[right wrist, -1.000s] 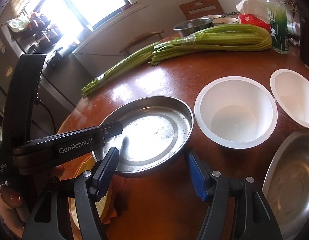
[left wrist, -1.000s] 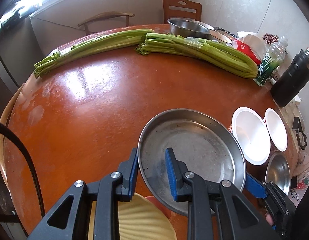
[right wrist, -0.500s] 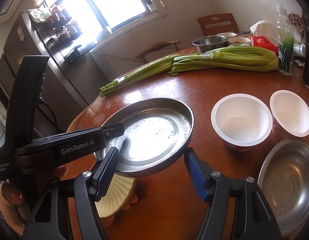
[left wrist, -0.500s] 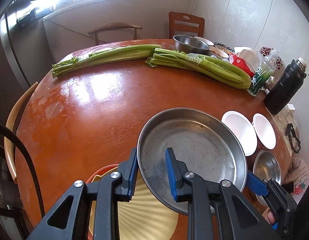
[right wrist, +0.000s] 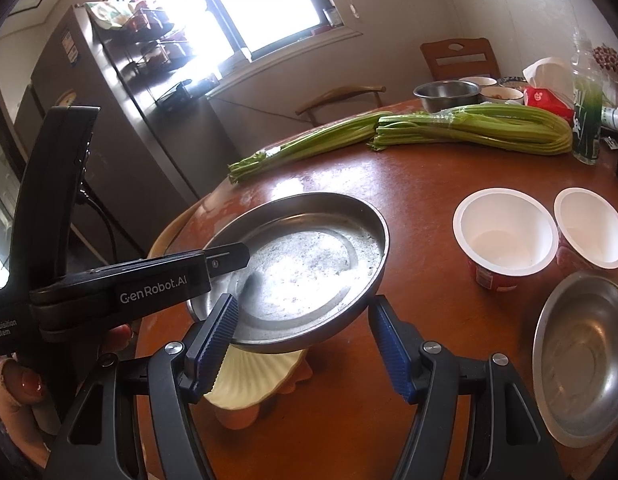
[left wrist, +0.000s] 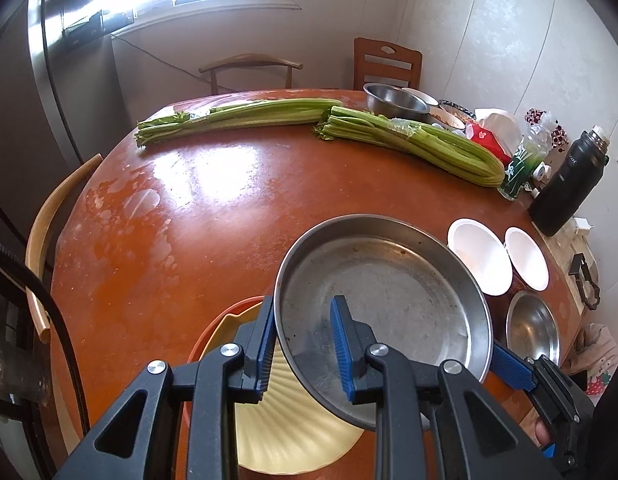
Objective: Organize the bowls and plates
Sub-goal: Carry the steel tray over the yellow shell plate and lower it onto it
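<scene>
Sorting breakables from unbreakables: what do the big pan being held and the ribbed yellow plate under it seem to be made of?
Pan: looks like steel, dull grey, scuffed, with a bright glare.
Yellow plate: smooth, pale and fan-ribbed; ceramic or plastic, hard to tell which.

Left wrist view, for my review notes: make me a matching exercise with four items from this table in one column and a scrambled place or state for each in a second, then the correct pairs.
Items:
1. steel pan
2. yellow ribbed plate
3. celery bundles
4. black flask

Places or states:
A. standing upright at the table's right edge
B. lying along the far side of the table
C. clamped by its rim in the left gripper, lifted
D. resting on an orange dish, beneath the pan

Pairs: 1-C, 2-D, 3-B, 4-A
</scene>
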{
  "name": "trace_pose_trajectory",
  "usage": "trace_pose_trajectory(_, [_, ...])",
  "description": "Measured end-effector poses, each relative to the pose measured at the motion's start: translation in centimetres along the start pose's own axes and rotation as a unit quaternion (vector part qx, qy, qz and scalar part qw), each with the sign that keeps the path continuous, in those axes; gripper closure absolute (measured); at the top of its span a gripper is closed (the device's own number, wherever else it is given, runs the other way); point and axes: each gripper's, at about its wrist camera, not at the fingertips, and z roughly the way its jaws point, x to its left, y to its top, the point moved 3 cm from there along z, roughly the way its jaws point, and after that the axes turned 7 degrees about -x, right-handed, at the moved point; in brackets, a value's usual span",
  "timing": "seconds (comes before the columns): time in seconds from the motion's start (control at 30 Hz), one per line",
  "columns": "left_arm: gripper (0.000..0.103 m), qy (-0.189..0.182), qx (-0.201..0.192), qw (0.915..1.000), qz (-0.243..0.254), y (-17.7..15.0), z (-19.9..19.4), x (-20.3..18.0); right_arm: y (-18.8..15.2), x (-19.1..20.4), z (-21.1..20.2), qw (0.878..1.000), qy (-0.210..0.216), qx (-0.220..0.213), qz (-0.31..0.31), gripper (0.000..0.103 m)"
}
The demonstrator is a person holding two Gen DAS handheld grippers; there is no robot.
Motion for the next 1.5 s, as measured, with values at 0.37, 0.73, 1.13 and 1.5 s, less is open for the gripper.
trace_pose_trajectory(0.37, [0.076,0.008,-0.008,0.9998,-0.017,-2.1,-1.7,1.6,-1.3,1.8,-0.5,1.0,0.013,0.005,-0.028,0.033])
trace_pose_trajectory(0.73, [0.076,0.028,0.002,0.9986,-0.045,-5.1,-1.5,4.8,-3.7,3.9,1.6,0.997,0.031,0.031,-0.063,0.033])
trace_pose_trajectory(1.13, [0.076,0.038,0.014,0.9971,-0.065,-7.4,0.2,7.9,-5.7,5.1,4.6,0.993,0.035,0.057,-0.098,0.033])
trace_pose_trajectory(1.5, [0.076,0.035,0.022,0.9956,-0.085,-8.2,1.6,9.6,-6.4,6.1,6.5,0.987,0.019,0.057,-0.15,0.033])
